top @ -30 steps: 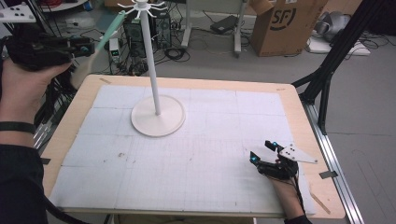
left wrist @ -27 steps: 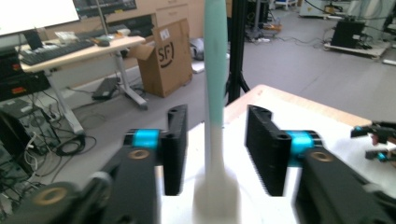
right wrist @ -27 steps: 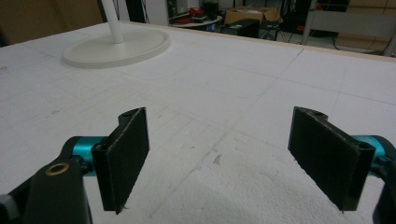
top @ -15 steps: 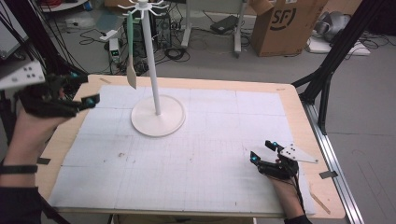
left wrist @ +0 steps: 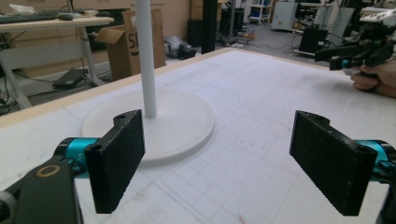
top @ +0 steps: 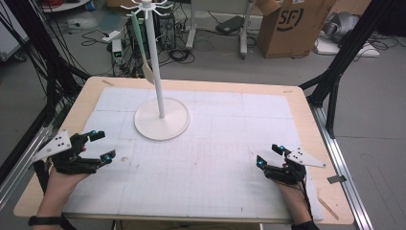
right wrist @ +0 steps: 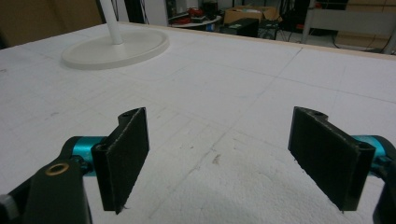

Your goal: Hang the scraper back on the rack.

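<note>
The left gripper [top: 98, 145] is seen low at the left edge of the desk [top: 297, 103], near its front corner, jaws spread wide and nothing between them. In the left gripper view the two pads [left wrist: 116, 158] stand well apart, with bare mat between. A second ago this gripper was raised beyond the far left corner, beside the top of the stand [top: 160, 108], with the spatula [top: 143, 48] at its jaws; half a second ago it had been drawn back and lowered toward the left edge, and the spatula was already hanging free. It is now rested on the desk.

The right gripper [top: 269, 154] is held near the front right corner, jaws likewise spread and empty; its pads [right wrist: 126, 154] are seen apart over the mat. Its place is unchanged across the three moments.

The spatula is found hung from a hook at the top of the stand, on the left side of the pole, blade downward and clear of the desk. The stand's round base sits toward the far edge, left of centre, well apart from both grippers.

Judgement: the hanging is taken as done, since the spatula is carried by the hook alone and the hand has been withdrawn. No further handling appears to be called for, provided the spatula settles without slipping off.
</note>
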Tool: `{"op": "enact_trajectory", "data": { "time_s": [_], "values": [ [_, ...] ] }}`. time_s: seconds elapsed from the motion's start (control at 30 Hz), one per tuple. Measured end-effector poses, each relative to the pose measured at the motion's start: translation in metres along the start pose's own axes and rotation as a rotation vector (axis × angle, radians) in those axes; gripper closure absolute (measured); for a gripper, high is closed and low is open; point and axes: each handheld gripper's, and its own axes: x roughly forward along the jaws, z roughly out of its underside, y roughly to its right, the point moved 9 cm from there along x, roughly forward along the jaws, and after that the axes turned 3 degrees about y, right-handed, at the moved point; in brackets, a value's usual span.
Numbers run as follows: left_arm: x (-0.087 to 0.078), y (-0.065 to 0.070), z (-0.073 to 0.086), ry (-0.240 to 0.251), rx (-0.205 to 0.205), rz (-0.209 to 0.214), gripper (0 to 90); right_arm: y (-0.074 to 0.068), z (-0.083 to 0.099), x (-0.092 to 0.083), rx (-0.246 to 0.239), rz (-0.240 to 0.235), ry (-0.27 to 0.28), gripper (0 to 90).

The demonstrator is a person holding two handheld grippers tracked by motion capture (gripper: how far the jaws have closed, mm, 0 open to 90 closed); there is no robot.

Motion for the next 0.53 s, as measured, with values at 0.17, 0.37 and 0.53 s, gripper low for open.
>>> {"op": "enact_trajectory", "data": {
  "time_s": [0.17, 0.37, 0.53],
  "values": [
    [0.002, 0.004, 0.027, -0.041, -0.002, -0.014, 18.2, 0.0, 0.0, 0.0, 0.0, -0.001, 0.001, 19.8],
    [0.004, 0.01, 0.04, -0.067, 0.011, -0.016, 18.2, 0.0, 0.0, 0.0, -0.001, -0.003, 0.0, 19.8],
    [0.003, 0.009, 0.05, -0.083, -0.002, -0.03, 18.0, -0.001, 0.0, 0.0, -0.004, -0.005, -0.001, 19.8]
  ]
}}
